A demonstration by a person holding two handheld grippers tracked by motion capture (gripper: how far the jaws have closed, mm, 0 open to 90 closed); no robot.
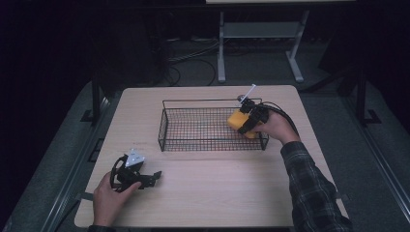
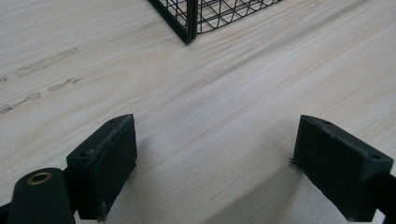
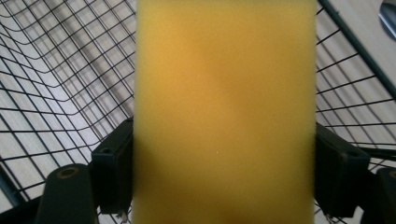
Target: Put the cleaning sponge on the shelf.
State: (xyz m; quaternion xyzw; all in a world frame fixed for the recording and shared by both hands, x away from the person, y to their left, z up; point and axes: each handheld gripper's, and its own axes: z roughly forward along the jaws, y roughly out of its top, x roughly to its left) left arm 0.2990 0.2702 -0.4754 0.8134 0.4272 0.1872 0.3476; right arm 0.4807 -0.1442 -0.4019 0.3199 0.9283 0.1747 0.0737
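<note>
A yellow sponge block (image 1: 238,120) hangs over the right end of a black wire basket (image 1: 193,141), with my right gripper (image 1: 249,122) shut on it. In the right gripper view the sponge (image 3: 224,112) stands upright between both pads (image 3: 113,172), the basket's mesh (image 3: 56,84) behind it. My left gripper (image 1: 151,177) rests on the table near the front left corner. Its jaws stand wide open over bare wood in the left gripper view, my left gripper (image 2: 215,163) holding nothing.
The light wooden table (image 1: 212,193) carries the basket across its middle. A corner of the basket (image 2: 189,25) lies ahead of the left gripper. A white stick-like piece (image 1: 248,92) pokes up behind the right hand. Cables and a stand's legs (image 1: 221,53) sit on the floor beyond.
</note>
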